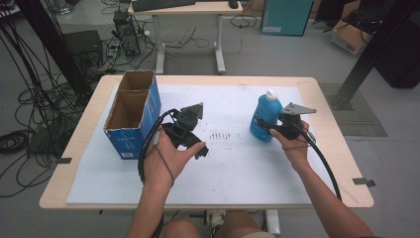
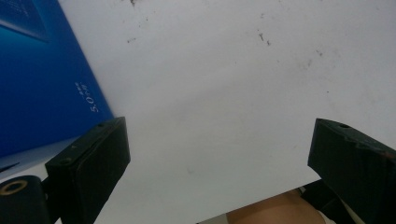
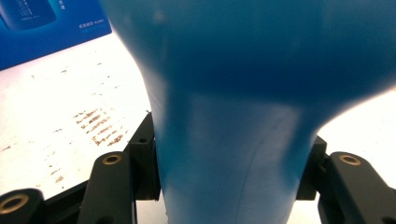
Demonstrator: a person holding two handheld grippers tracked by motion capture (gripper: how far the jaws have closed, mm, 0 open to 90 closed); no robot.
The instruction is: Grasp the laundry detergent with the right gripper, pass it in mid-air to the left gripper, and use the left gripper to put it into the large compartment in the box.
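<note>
Between your right claw's (image 3: pixel 229 186) jaws: the blue bottle (image 3: pixel 243 107), pinched at its narrow waist, standing upright on the white mat (image 1: pixel 233 163) at the table's right side. Looks like stiff plastic, slick, prob. heavy if full, so keep the hold low at that waist. Left claw (image 2: pixel 219 163) hangs spread, nothing in it, near the blue box (image 1: pixel 133 114). High view gives you the white cap (image 1: pixel 271 93); right gripper view w/ the pinch up close.

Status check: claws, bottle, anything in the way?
Right claw shut on bottle, bottle upright on the mat. Left claw open, empty, beside the box. Mat between bottle and box bare.
</note>
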